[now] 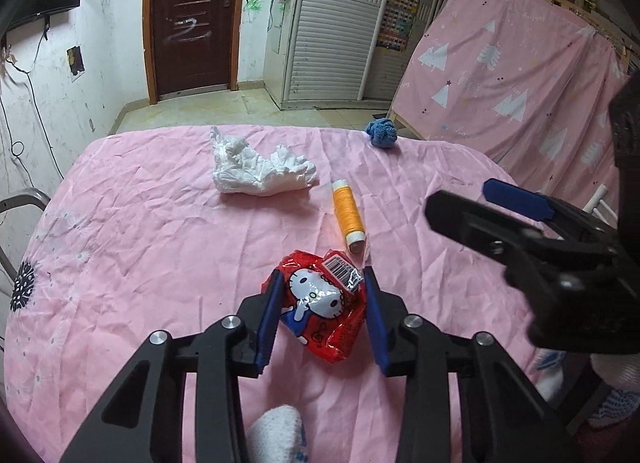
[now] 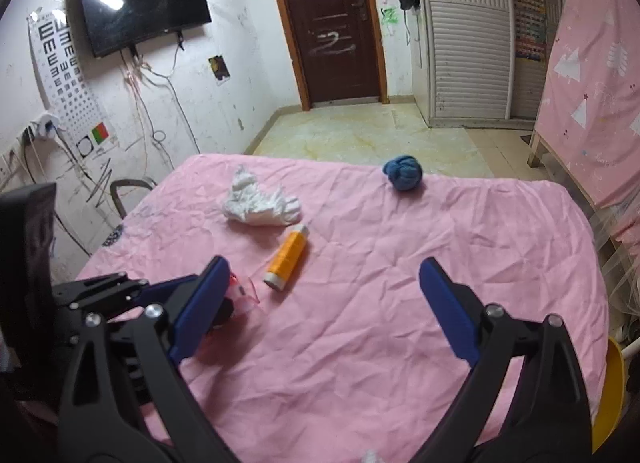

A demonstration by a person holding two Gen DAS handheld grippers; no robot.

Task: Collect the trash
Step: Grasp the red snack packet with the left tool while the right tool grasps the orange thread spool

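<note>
While my left gripper (image 1: 322,299) sits low over the pink tablecloth (image 1: 140,263), its blue fingers (image 1: 269,319) bracket the red Hello Kitty wrapper (image 1: 324,307), pads against both sides: pinching it near the table's front. Behind it lies crumpled white tissue (image 1: 260,169); right of that an orange thread spool (image 1: 348,215), a blue yarn ball (image 1: 381,134) at the far edge. My right gripper (image 2: 324,303) hovers, tongs spread wide, holding nothing.
</note>
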